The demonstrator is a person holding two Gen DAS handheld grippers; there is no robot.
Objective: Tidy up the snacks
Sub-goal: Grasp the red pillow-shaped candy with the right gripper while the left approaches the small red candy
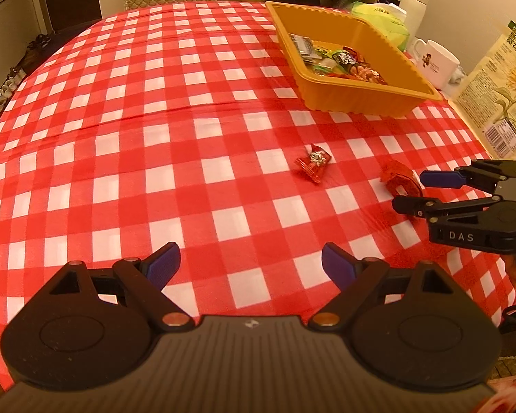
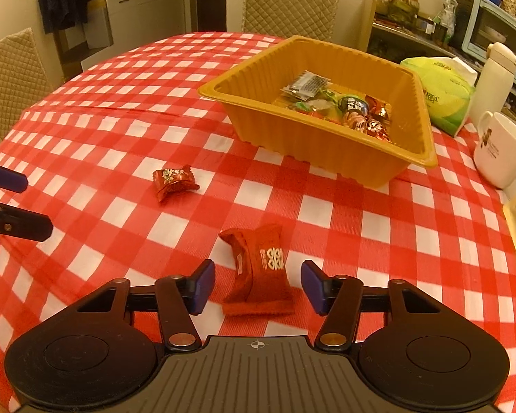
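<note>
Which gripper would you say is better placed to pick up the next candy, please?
Right. The right gripper already straddles the larger red candy, its jaws on either side, not yet pressing. The left gripper's jaws are open over bare cloth, short of the smaller candy.

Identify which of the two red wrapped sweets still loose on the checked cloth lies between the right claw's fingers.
The larger red sweet with white circular printing lies between the right claw. The smaller sweet lies farther off, alone on the cloth.
</note>
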